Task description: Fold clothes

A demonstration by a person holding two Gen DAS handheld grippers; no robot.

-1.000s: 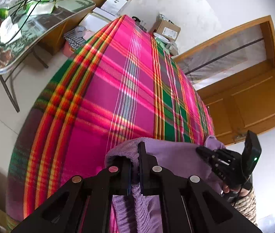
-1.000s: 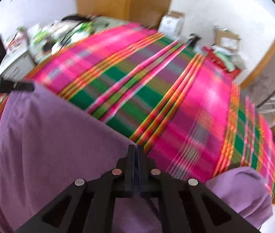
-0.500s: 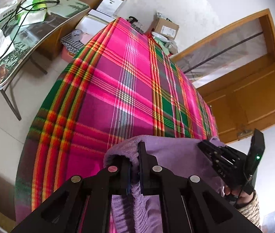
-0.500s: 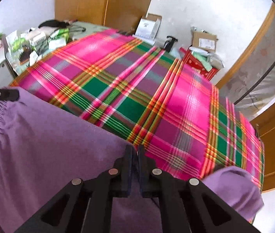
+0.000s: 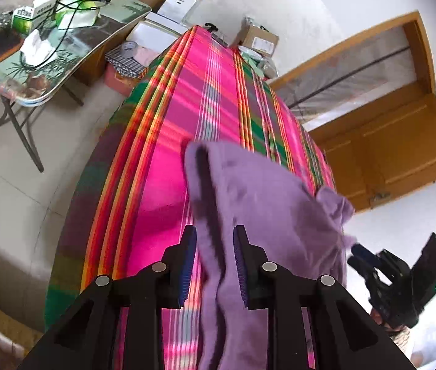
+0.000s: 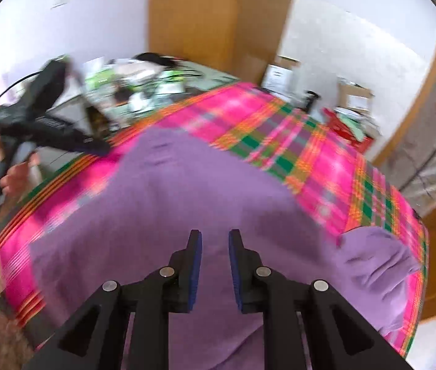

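At bottom centre of the left wrist view we've got the left gripper (image 5: pixel 214 246), jaws apart, w/ a fold of the purple garment (image 5: pixel 267 203) running up between the blue pads (image 5: pixel 189 256) – cloth sits in the gap, not pinched. Garment is blurred here; it spreads from bottom centre toward mid-right over the pink plaid cloth (image 5: pixel 162 141). Lower right of that frame: the right gripper (image 5: pixel 368 262), black, at the garment's edge, its jaw state unclear from here.

Bottom centre of the right wrist view, that gripper (image 6: pixel 215 246) shows jaws apart too, nothing between them, garment (image 6: pixel 193 191) flat below and spread over the frame's middle on the plaid cloth (image 6: pixel 325 154). A purple lump sits lower right. Left edge, blurry: the left gripper (image 6: pixel 94 146) in a hand (image 6: pixel 11 175), tips near the garment's upper-left corner. Cluttered side table (image 5: pixel 73 43) upper left in the left wrist view, wooden door (image 5: pixel 402 141) at right.
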